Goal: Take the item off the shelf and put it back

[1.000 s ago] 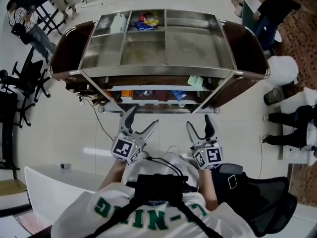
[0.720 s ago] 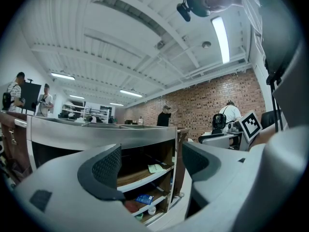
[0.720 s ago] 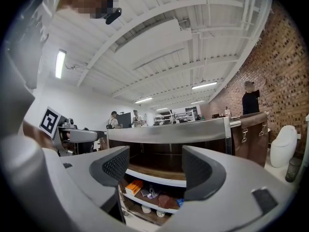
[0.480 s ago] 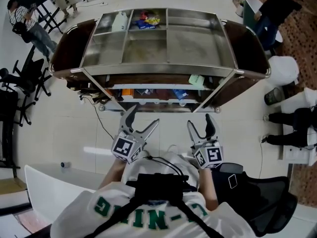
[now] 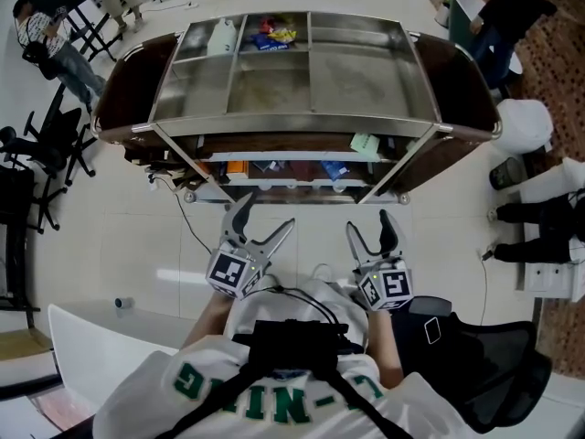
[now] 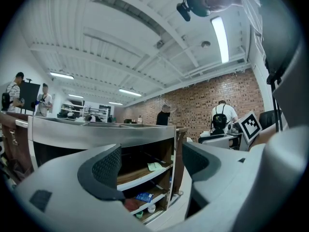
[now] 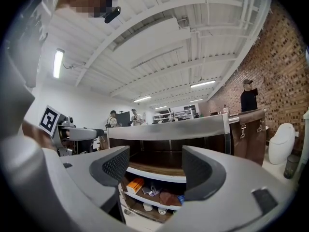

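Your left gripper (image 5: 265, 214) and right gripper (image 5: 367, 225) both gape empty at lower centre, short of the shelf (image 5: 292, 160). Its goods (green packet (image 5: 364, 144) clearest) lie half hidden under the steel top (image 5: 366, 71).

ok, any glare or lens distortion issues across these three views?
Head view: the wide angle bows the edges of the stainless-steel cart top; there is a soft light streak on the pale tiled floor, and the lower shelves sit in shadow. Left gripper view: fisheye with black corners; the long white ceiling light is blown out. Right gripper view: same fisheye, the ceiling beams curve, and the shelves are dim but readable.
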